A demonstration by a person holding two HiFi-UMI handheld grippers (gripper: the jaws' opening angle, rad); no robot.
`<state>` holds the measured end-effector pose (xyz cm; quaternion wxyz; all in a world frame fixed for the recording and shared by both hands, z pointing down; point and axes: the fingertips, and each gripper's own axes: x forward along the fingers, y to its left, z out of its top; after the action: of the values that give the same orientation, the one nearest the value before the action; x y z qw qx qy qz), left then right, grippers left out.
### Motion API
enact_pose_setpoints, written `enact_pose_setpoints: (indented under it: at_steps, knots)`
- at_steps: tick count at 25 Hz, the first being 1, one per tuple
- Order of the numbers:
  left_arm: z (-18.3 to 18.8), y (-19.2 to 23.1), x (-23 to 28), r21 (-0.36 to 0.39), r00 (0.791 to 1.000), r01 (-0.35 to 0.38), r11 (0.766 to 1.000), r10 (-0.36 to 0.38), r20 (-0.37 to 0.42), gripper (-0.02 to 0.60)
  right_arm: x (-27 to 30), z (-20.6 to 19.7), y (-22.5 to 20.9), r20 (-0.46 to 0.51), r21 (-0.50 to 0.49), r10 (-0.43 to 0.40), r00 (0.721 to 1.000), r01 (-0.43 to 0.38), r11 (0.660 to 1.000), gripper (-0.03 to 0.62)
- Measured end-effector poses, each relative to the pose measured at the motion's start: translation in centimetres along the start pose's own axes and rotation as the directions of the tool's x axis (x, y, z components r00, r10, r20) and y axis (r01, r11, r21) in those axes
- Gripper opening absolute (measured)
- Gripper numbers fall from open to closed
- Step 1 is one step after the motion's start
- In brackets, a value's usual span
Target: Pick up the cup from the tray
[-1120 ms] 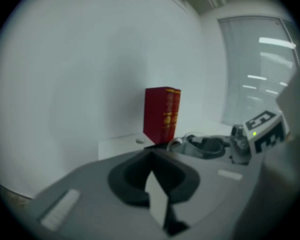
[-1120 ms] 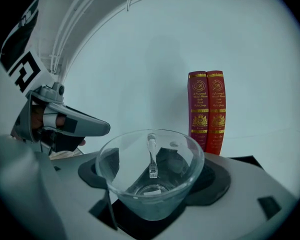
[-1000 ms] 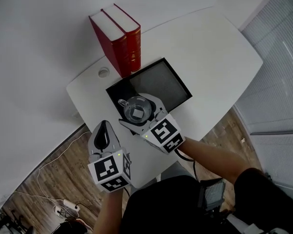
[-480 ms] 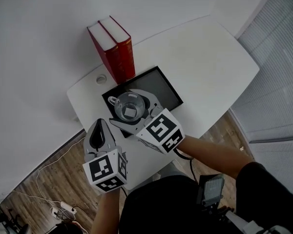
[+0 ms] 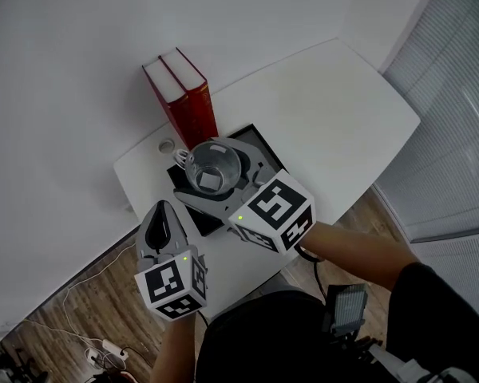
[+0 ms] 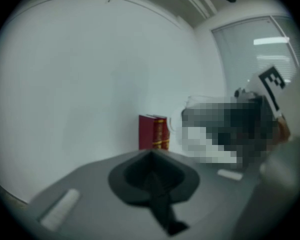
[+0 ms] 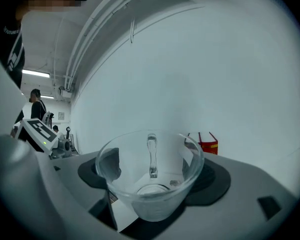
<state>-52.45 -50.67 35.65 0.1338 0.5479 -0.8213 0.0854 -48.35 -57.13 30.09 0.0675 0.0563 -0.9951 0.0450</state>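
Left gripper [image 5: 164,212] and right gripper [image 5: 218,159]: grey moulded shells, black pads [image 5: 166,227]. Left cube [image 5: 174,284], right cube [image 5: 273,212]: white, black square markers, one small green light each. Black cable [image 5: 302,254] behind right cube. Dark sleeve [image 5: 431,306], right arm.

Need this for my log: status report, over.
Right gripper shut on cup, held above tray. Left gripper shut, empty. Books beside tray, nothing in the way.

Two red books [image 5: 182,94] upright on white table [image 5: 331,110], wooden floor [image 5: 76,313] below, window blinds [image 5: 455,110] at right
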Motion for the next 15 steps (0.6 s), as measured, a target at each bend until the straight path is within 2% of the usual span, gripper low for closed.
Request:
enact_pose_setpoints:
  at_steps: [7,15]
  knots:
    - [1.8,0.0,-0.3,0.002,0.999,-0.001,1.0,0.001,0.042,0.0,-1.9,3.8,-2.1,0.058,-0.007,-0.042,0.997,0.043,0.999,0.434]
    - [3.0,0.4,-0.5,0.008,0.998,0.0,1.0,-0.001,0.056,0.0,-4.3,5.1,-4.3,0.092,0.039,-0.104,0.99,0.101,0.994,0.434]
